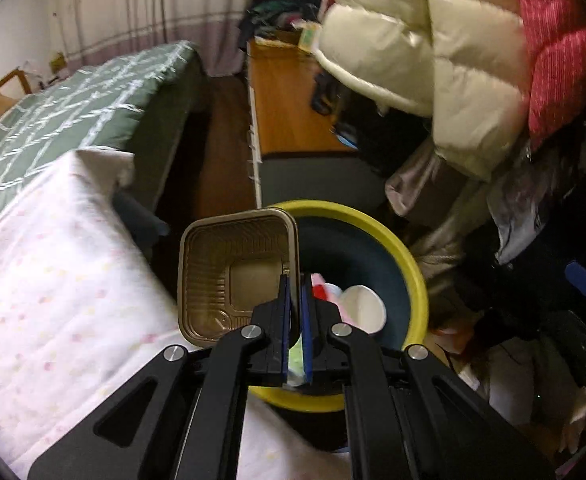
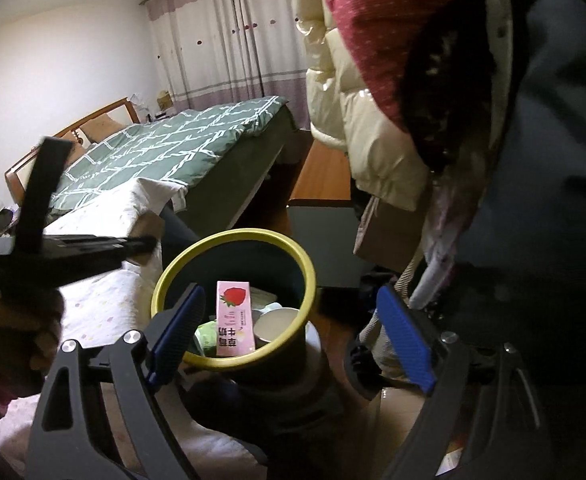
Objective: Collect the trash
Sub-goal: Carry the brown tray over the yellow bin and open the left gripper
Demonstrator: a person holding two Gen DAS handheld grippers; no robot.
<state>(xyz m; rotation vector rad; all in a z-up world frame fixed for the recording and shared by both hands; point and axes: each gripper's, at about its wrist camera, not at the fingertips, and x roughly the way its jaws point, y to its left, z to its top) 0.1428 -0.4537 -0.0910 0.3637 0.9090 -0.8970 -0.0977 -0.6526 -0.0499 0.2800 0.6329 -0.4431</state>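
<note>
Pink strawberry-milk carton [image 2: 232, 320] reading "草莓牛奶" stands in bin [image 2: 165, 276]; left jaws pinch brown tray [image 1: 233, 276], right jaws wide.

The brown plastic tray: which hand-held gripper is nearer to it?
Left. The left hand-held gripper is shut on the brown plastic tray's edge; the right hand-held gripper is open at the yellow-rimmed bin, empty.

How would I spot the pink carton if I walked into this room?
Find the bed with the green checked cover, then the round bin with a yellow rim beside its foot. Inside stands the pink carton, a strawberry printed on it, next to a white cup; it is the only tall pink box there.
</note>
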